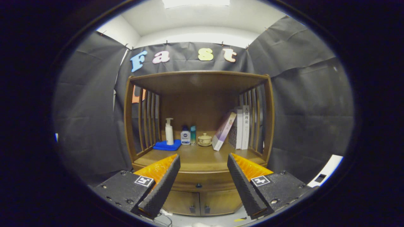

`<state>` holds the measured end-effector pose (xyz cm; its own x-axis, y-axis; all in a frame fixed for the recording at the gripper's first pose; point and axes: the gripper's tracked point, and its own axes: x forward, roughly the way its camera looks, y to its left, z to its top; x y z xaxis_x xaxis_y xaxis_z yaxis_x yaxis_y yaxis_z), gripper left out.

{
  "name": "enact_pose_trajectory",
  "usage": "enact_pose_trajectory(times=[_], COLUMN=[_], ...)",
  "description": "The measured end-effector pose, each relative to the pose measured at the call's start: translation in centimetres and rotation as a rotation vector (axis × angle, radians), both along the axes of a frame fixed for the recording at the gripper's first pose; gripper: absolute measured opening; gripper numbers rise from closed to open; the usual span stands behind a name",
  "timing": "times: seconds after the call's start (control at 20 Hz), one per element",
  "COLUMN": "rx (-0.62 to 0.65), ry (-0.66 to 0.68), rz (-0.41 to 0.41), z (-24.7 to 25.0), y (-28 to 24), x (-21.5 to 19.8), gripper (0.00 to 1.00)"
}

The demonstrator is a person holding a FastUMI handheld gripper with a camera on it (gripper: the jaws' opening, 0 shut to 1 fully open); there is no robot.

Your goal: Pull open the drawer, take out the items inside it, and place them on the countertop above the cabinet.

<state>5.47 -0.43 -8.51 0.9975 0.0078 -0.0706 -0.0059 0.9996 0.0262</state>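
While drawer (pixel 198 182) is seen shut under countertop (pixel 202 157), knob (pixel 198 185) centred between fingers, well beyond them. Gripper (pixel 203 183) held open, nothing gripped. Pump bottle (pixel 169 131), cup (pixel 204 139), books (pixel 240 127) ranged on countertop.

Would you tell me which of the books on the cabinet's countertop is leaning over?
The pale book left of the upright books; it tilts against them. The open gripper stands short of the closed drawer.

A staged recording booth dressed as a home corner — black cloth (pixel 303 104) pinned up as walls around a wooden cabinet (pixel 199 186). Its bench (pixel 192 157) carries household things: a pump bottle (pixel 169 131) at ten o'clock, books (pixel 240 127) at two o'clock.
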Motion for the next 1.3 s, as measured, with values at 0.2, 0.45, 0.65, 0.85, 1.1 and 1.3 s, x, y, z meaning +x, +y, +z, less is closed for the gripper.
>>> enact_pose_trajectory(times=[0.2, 0.45, 0.65, 0.85, 1.1, 1.3], rx=[0.021, -0.016, -0.030, -0.071, -0.076, -0.083], ry=[0.043, 0.071, 0.083, 0.117, 0.140, 0.149], rz=[0.022, 0.011, 0.031, 0.012, 0.000, 0.007], z=[-4.8, -10.6, -14.8, -18.3, -20.5, -21.1], y=[0.3, 0.0, 0.6, 0.5, 0.8, 1.3], x=[1.9, 4.3, 6.2, 8.4, 11.4, 13.0], gripper=[0.97, 0.97, 0.97, 0.97, 0.91, 0.80])
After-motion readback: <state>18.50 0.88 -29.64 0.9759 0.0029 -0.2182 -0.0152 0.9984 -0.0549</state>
